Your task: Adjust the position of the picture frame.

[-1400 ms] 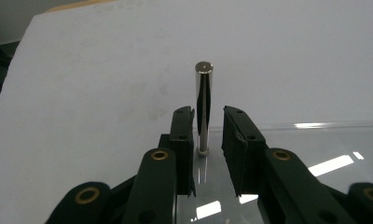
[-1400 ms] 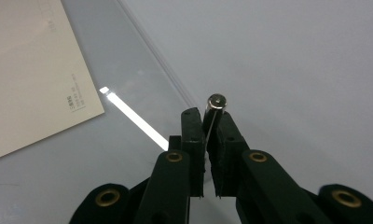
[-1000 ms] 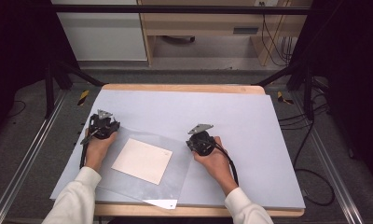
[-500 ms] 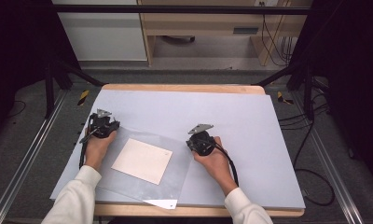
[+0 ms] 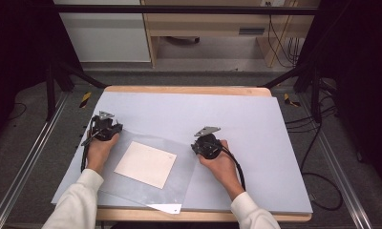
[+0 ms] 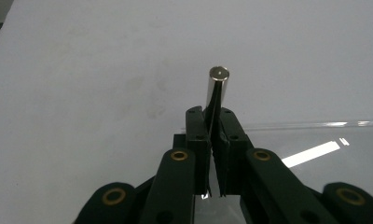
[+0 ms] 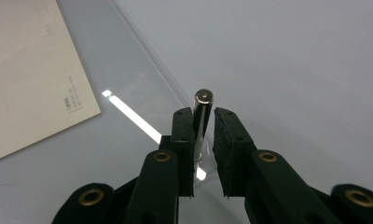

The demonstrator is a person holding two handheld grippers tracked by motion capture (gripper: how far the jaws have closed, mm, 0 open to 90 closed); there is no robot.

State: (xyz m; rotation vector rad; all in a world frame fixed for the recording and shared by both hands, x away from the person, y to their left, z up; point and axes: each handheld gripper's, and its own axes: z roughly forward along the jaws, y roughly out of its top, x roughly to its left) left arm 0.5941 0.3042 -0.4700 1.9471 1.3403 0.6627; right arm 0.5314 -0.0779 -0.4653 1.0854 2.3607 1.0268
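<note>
A clear plastic sleeve (image 5: 151, 167) lies flat on the grey mat (image 5: 256, 119) covering the table (image 5: 189, 89), over the mat's near-left part, with a cream sheet of paper (image 5: 145, 163) inside it and 1 white corner tab (image 5: 166, 208) at its near edge, close to the table's near edge. The paper carries a small block of print (image 7: 72, 104) near one corner, too small to read. The left gripper (image 5: 103, 130), held in the person's left hand (image 5: 99, 149), sits at the sleeve's far-left corner, near the mat's left edge; in the left gripper view its jaws are pressed together on a small metal cylinder (image 6: 216, 95) that stands up between them, with the sleeve's edge (image 6: 315, 124) running off to the side. The right gripper (image 5: 206, 143), held in the right hand (image 5: 222, 164), sits at the sleeve's far-right corner, about mid-table; in the right gripper view its jaws stand slightly apart, a second metal cylinder (image 7: 201, 116) rests against 1 jaw, and I cannot tell whether it is truly gripped. White sleeves (image 5: 77, 200) cover both forearms at the table's near edge
</note>
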